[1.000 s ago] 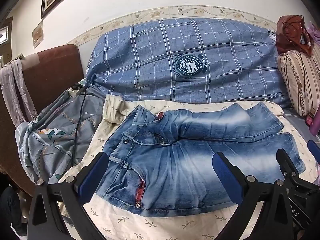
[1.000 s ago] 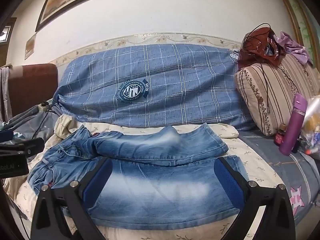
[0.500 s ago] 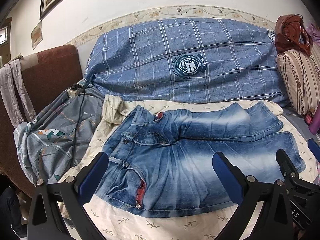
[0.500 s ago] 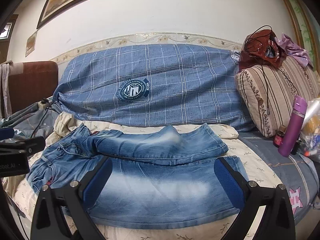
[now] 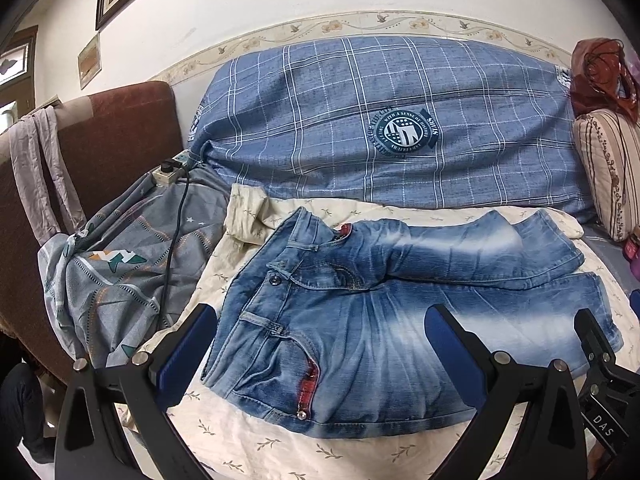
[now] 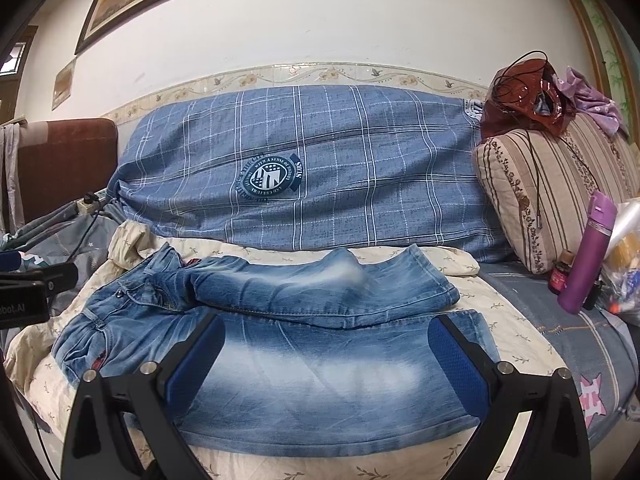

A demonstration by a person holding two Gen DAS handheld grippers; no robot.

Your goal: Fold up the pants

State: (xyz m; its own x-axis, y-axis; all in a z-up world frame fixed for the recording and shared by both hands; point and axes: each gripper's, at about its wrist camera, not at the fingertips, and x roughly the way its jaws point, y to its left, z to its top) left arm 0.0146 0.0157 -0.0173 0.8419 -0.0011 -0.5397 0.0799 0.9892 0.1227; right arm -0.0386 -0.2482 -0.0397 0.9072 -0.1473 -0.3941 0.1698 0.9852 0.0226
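Faded blue jeans [image 5: 360, 312] lie on a cream leaf-print sheet [image 5: 248, 440], waistband to the left, both legs running right; the far leg is bunched and lies partly over the near one. My left gripper [image 5: 320, 344] is open above the near hip and pocket, holding nothing. In the right wrist view the jeans [image 6: 304, 360] fill the middle, and my right gripper [image 6: 324, 356] is open over the near leg, empty. The right gripper's black body [image 5: 600, 376] shows at the left view's lower right; the left gripper's body [image 6: 32, 292] shows at the right view's left edge.
A blue plaid cushion [image 5: 380, 128] lies along the wall behind. Left: grey patterned bedding [image 5: 120, 264], a power strip with cable [image 5: 170, 170], a brown headboard [image 5: 104, 128]. Right: a striped pillow [image 6: 552, 192], a purple bottle [image 6: 588, 252], small bottles and a plastic bag [image 6: 624, 256].
Both views have shifted slightly, with the jeans sitting a little lower and the scene nearer. The jeans lie as before and both grippers stay open.
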